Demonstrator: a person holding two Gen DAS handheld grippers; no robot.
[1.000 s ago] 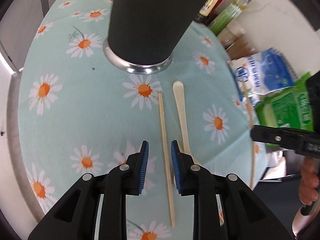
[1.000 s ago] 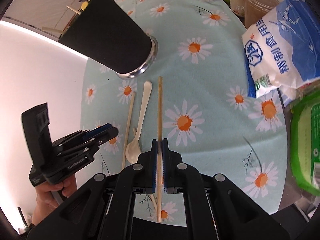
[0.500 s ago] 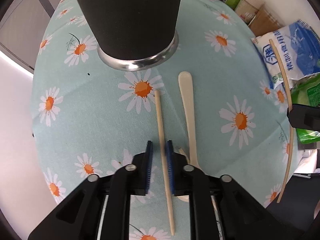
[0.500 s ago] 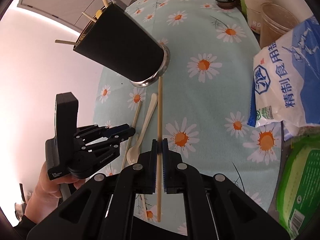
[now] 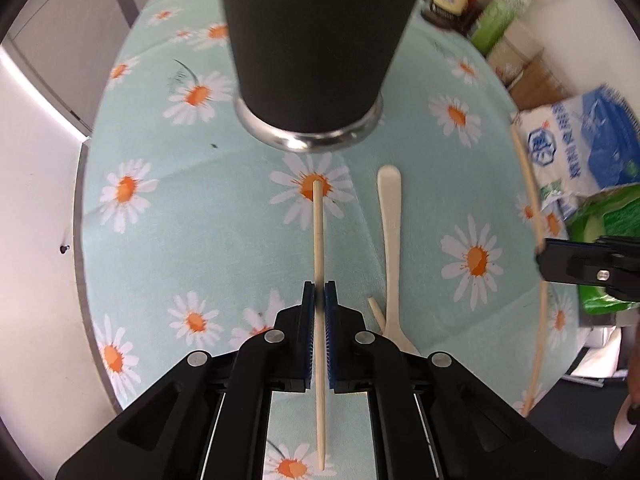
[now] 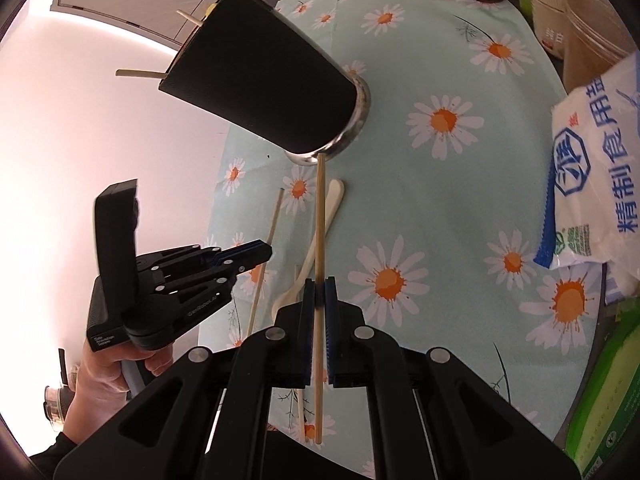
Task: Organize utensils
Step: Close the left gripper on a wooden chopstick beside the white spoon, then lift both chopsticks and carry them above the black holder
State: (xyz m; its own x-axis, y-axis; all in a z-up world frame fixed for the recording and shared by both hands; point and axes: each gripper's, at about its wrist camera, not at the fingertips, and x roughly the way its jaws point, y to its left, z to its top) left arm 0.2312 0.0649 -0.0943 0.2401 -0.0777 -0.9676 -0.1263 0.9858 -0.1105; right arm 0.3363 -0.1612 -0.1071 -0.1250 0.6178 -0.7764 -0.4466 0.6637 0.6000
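jaws of left gripper [image 5: 319, 298] and right gripper [image 6: 319, 298] each around 1 chopstick [image 5: 319, 240]

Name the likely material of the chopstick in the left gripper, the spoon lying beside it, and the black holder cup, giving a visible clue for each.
Chopstick in the left gripper: probably bamboo or wood; pale tan, matte, thin and straight.
Spoon: looks like light wood or cream plastic; smooth, uniform, no clear grain.
Holder cup: matte black wall, perhaps coated or sleeved, over a shiny metal base ring that reflects light.

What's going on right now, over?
Left gripper shut on chopstick. Right gripper holds second chopstick. Spoon left on table. Cup path clear.
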